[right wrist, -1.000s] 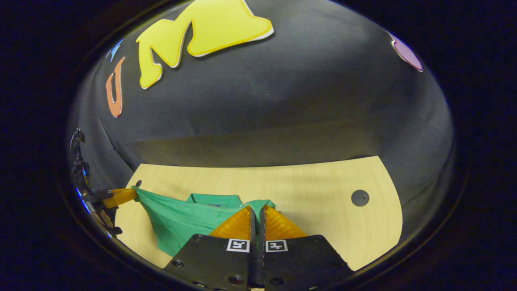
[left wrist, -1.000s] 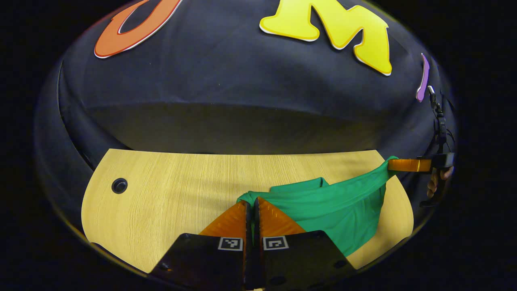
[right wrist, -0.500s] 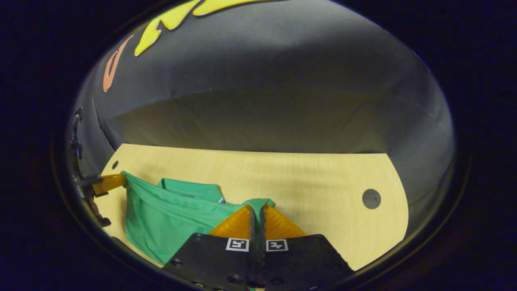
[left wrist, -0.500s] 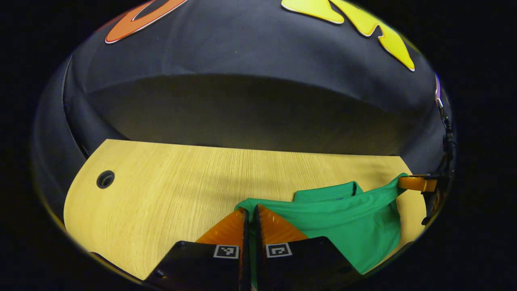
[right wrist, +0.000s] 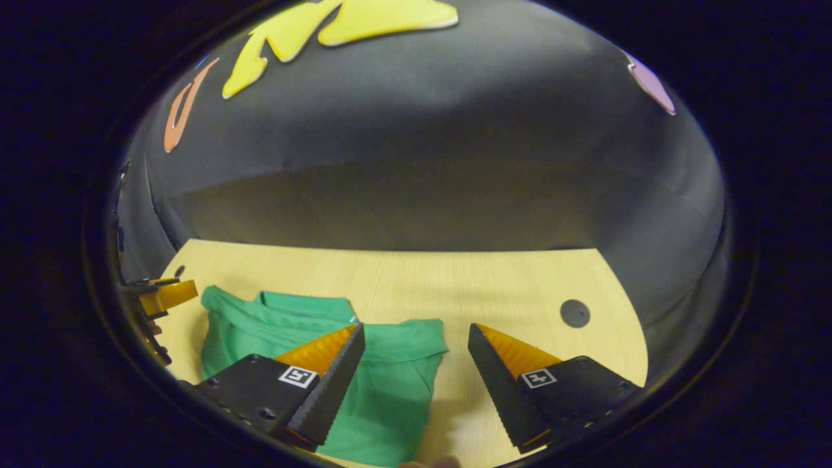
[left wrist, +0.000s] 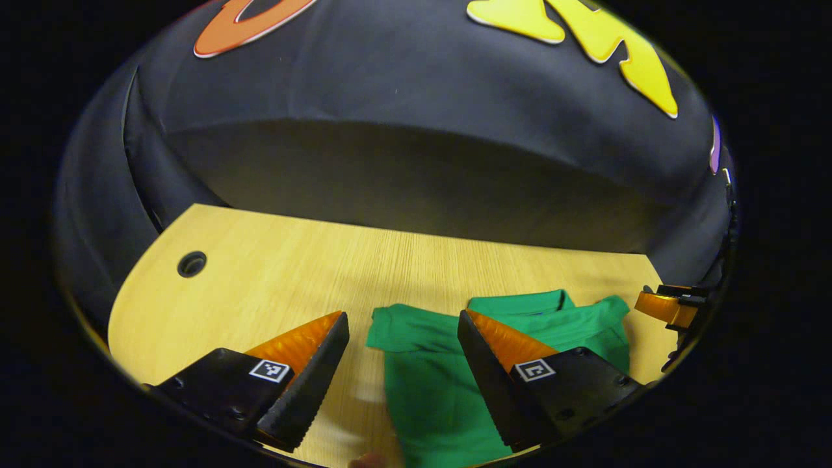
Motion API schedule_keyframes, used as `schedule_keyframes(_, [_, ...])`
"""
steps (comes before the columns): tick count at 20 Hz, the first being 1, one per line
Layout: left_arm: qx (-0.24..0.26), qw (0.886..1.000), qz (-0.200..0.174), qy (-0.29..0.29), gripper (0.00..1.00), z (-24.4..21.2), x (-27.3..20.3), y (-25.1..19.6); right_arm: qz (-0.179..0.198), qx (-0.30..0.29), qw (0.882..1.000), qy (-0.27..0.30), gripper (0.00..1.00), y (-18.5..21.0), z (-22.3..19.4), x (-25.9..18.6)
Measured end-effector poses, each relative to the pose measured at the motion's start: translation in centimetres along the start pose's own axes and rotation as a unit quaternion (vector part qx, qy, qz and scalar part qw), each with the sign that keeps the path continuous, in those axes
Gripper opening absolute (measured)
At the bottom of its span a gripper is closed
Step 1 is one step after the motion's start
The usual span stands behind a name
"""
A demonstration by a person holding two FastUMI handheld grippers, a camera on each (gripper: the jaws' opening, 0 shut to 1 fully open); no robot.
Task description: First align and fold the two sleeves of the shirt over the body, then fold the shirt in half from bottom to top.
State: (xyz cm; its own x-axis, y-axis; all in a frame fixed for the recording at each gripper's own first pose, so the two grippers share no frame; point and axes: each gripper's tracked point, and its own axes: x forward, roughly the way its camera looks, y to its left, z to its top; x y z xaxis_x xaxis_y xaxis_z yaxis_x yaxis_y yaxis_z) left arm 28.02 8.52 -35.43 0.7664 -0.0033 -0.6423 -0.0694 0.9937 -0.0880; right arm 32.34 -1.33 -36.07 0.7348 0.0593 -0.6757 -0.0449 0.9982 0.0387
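The green shirt (left wrist: 422, 383) lies folded and flat on the wooden table (left wrist: 273, 273), its collar (left wrist: 520, 302) toward the back. In the left gripper view my left gripper (left wrist: 400, 317) stands open just above the shirt's left corner, one finger on each side of it and nothing held. In the right gripper view my right gripper (right wrist: 416, 327) is open over the shirt's (right wrist: 273, 318) right corner. The right gripper (left wrist: 666, 305) shows at the far right of the left gripper view. The left gripper (right wrist: 166, 294) shows at the far left of the right gripper view.
Round cable holes sit in the tabletop, one at the left (left wrist: 192, 263) and one at the right (right wrist: 574, 313). The booth's black cloth wall rises behind the table's far edge. Bare wood (right wrist: 455, 286) stretches beyond the shirt.
Both grippers were shut on the shirt's lifted edge and have opened. The cloth has dropped and now lies flat on the table, and both grippers have drawn slightly back.
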Motion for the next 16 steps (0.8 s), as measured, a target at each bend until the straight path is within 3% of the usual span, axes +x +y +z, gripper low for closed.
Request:
schedule_keyframes(2, [0.007, 0.999, 0.002, -0.034, 1.00, 2.8, -3.5, -0.6, -0.007, 0.000, 0.999, -0.039, 0.98, 0.3, 2.4, -4.0])
schedule_keyframes(7, [0.030, 0.989, 0.014, -0.142, 1.00, 10.0, -17.6, -2.3, -0.002, 0.010, 0.991, -0.132, 0.97, 1.9, 7.6, -17.5])
schedule_keyframes(12, [0.058, 0.967, 0.016, -0.248, 1.00, 10.2, -29.3, -7.2, 0.004, 0.014, 0.981, -0.194, 0.97, 1.6, 8.1, -30.8])
schedule_keyframes(15, [0.046, 0.961, 0.013, -0.272, 1.00, 10.2, -35.6, -7.7, 0.003, 0.000, 0.977, -0.212, 0.99, 2.0, 6.4, -36.6])
schedule_keyframes(16, [0.038, 0.961, 0.014, -0.275, 1.00, 9.6, -37.0, -7.6, 0.002, -0.006, 0.976, -0.217, 0.96, 2.3, 5.6, -38.3])
